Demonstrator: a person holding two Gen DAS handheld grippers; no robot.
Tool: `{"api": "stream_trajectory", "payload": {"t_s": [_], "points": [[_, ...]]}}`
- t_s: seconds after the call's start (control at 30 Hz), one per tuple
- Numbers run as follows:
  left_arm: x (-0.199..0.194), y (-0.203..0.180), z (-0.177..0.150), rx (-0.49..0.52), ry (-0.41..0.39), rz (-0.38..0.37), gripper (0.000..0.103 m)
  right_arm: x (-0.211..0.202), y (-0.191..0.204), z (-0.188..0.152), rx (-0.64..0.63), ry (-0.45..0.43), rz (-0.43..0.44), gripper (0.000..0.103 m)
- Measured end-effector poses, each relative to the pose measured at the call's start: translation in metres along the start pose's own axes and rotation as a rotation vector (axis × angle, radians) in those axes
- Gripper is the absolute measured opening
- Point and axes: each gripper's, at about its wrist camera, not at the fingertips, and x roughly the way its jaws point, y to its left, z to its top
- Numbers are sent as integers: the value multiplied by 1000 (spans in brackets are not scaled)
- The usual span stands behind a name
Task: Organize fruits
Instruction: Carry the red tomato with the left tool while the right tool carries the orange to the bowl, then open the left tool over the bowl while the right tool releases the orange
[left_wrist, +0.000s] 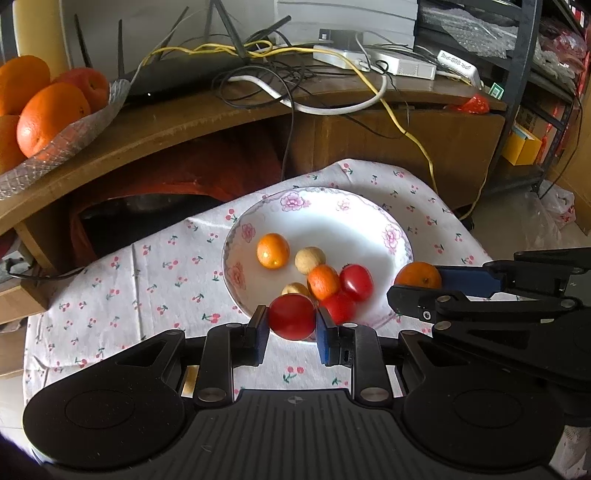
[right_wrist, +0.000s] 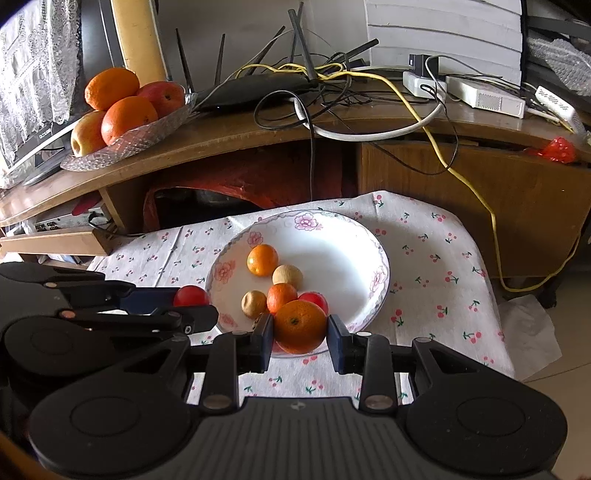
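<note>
Black ribbed housing fills the near edge of the left wrist view, and ahead of it the left gripper (left_wrist: 291, 322) is clamped on a red tomato (left_wrist: 291, 320) over the near rim of the flowered plate (left_wrist: 317, 203). On the plate lie two small oranges (left_wrist: 273, 250), two pale round fruits (left_wrist: 309, 260) and two more tomatoes (left_wrist: 356, 282), one partly hidden. At right, the right gripper (left_wrist: 419, 284) pinches a mandarin (left_wrist: 418, 275), half covered by its fingers. A glass dish (left_wrist: 85, 122) far left is cut off by the frame.

From the right wrist view, the right gripper (right_wrist: 300, 328) grips that mandarin (right_wrist: 300, 325) above the plate's near rim (right_wrist: 369, 240). The left gripper (right_wrist: 192, 306) enters at left with its tomato (right_wrist: 190, 296). The glass dish (right_wrist: 147, 134) holds two large oranges and two apples. Writing on a dark device far left is too blurred to read.
</note>
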Motion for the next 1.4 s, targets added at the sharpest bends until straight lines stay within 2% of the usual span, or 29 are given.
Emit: {"api": "stream_trajectory", "payload": {"t_s": [0.67, 1.07, 1.4], "points": [[54, 10, 22, -38, 8, 10, 33, 65, -24, 28, 1, 6, -21, 34], [71, 18, 21, -52, 18, 11, 34, 85, -25, 27, -1, -3, -17, 34], [70, 19, 21, -57, 11, 14, 43, 91, -28, 29, 16, 0, -18, 35]]}}
